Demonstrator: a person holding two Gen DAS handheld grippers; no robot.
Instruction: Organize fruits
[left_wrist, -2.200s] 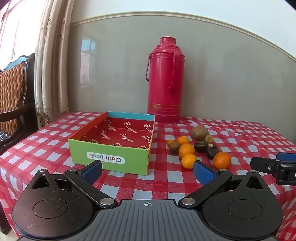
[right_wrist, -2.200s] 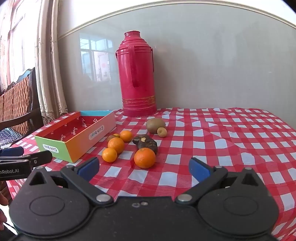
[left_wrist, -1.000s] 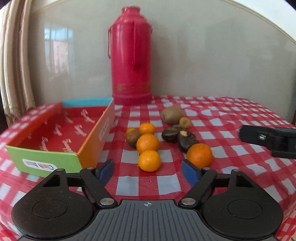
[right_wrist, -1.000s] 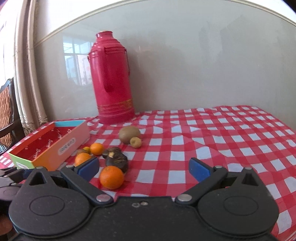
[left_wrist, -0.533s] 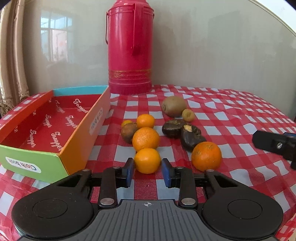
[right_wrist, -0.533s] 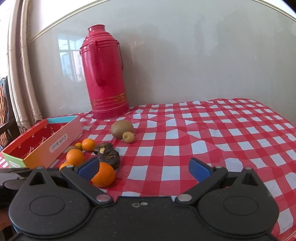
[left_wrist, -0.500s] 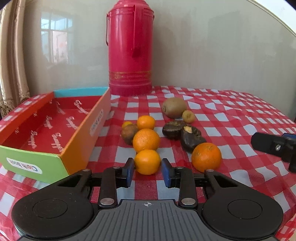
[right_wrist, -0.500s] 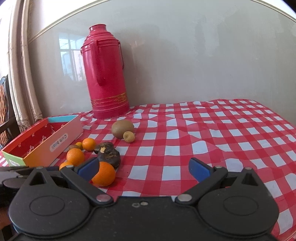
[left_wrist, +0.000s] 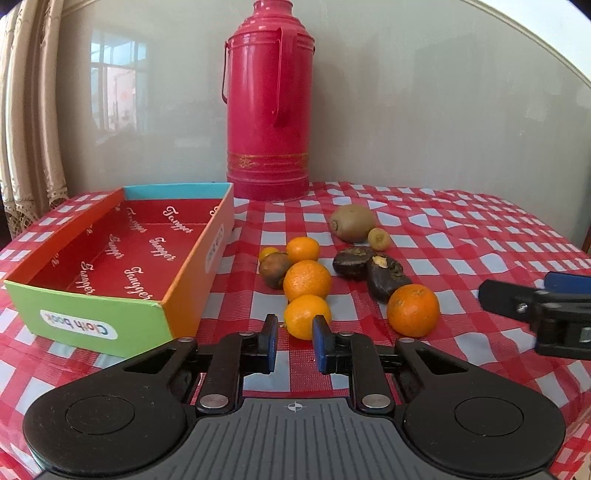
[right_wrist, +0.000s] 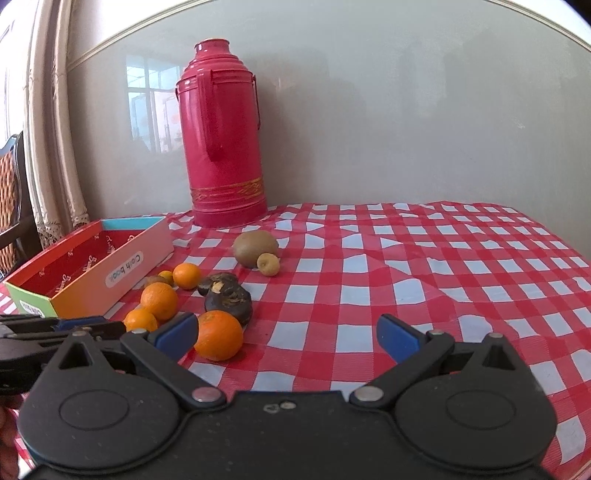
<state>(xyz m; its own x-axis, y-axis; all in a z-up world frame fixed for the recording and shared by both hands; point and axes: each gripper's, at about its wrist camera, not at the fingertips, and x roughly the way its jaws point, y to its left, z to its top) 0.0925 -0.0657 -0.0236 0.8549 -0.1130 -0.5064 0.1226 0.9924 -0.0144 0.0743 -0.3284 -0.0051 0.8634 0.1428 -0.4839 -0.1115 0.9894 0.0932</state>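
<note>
Several fruits lie on the checked tablecloth: oranges, two dark fruits (left_wrist: 371, 271), a kiwi (left_wrist: 352, 228) and a small yellow-green fruit (left_wrist: 379, 238). My left gripper (left_wrist: 294, 338) has its jaws narrowed to a small gap, just in front of the nearest small orange (left_wrist: 306, 320); whether the pads touch it I cannot tell. The open colourful box (left_wrist: 88, 306) stands to its left, with no fruit in it. My right gripper (right_wrist: 284, 334) is open and empty, with a larger orange (right_wrist: 218, 334) beside its left finger. The left gripper also shows in the right wrist view (right_wrist: 55, 332).
A tall red thermos (left_wrist: 269, 107) stands at the back against the wall. A curtain (left_wrist: 26, 110) and a chair (right_wrist: 11, 206) are at the far left. The table's right edge (left_wrist: 554, 229) drops off at the right.
My left gripper moved right and closer to the fruits and narrowed its jaws from wide open to a small gap at the nearest orange. The right gripper shifted slightly and stayed open.
</note>
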